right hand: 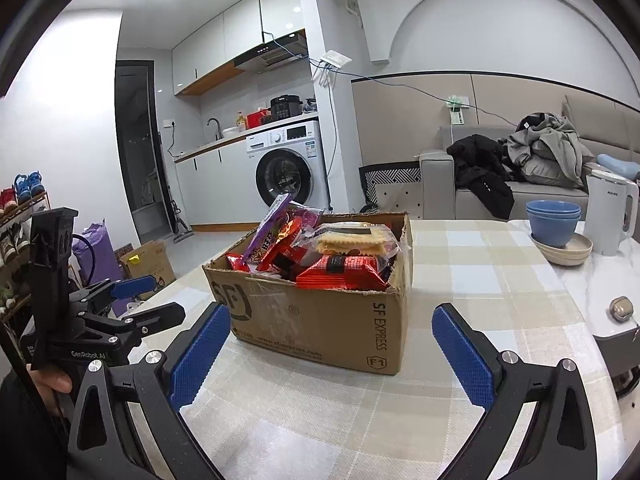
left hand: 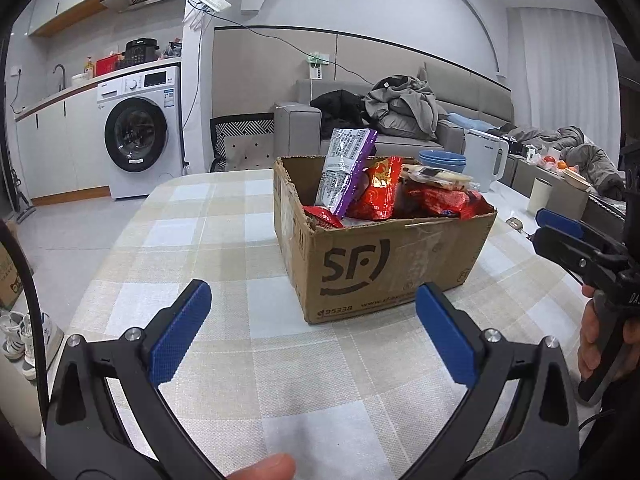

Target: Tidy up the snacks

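An open cardboard box (right hand: 320,320) printed with courier lettering is sitting on a table draped in a beige and pale-blue checked cloth (right hand: 460,272). Snack packets are filling it to the brim: red wrappers (right hand: 344,272), a clear pack of crackers (right hand: 352,242), and a tall purple packet (left hand: 346,172) leaning upright at one end. The left gripper (left hand: 312,332) and the right gripper (right hand: 332,352) are both hovering just in front of the box, jaws spread wide with nothing between their blue pads. Stacked blue bowls (right hand: 554,218) and a white kettle (right hand: 610,212) are standing farther back on the table.
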The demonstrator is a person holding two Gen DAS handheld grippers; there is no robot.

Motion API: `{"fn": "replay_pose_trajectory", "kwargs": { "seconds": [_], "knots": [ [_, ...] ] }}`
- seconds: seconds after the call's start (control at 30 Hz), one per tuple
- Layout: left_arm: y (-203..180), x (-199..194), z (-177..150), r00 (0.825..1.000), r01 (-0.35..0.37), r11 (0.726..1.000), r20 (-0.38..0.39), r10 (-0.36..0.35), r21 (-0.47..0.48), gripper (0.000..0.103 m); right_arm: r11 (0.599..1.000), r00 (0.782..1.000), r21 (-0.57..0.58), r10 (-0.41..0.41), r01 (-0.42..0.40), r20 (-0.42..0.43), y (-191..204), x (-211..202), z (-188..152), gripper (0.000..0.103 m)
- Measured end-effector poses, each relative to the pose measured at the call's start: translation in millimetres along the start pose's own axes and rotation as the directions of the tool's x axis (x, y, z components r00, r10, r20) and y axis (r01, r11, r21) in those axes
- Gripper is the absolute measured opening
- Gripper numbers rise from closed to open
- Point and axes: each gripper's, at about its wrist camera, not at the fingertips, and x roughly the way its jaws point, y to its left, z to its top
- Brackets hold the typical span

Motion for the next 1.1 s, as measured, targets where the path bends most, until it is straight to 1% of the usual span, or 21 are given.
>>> {"fn": "replay_pose_trajectory", "kwargs": {
  "seconds": [0.27,0.63,1.1],
  "knots": [
    [5,3,-7,1.0,-0.009,1.0,0.011,0.009,-0.011,0.102,1.0,1.0,-0.018,-0.006,0.006,-0.003,-2,-1,-11,0.103],
    [4,-1,-9,0.999,0.009,1.0,0.044,-0.008,-0.004,0.102,0.999,1.0,-0.032,-0.02,0.021,0.023,1,-8,-13,0.103],
    [-1,2,-12,0.999,-0.002,1.0,0.043,0.001,0.02,0.102,0.998,0.999,-0.05,-0.037,0.038,0.032,3,-10,-14,0.103]
  ]
}}
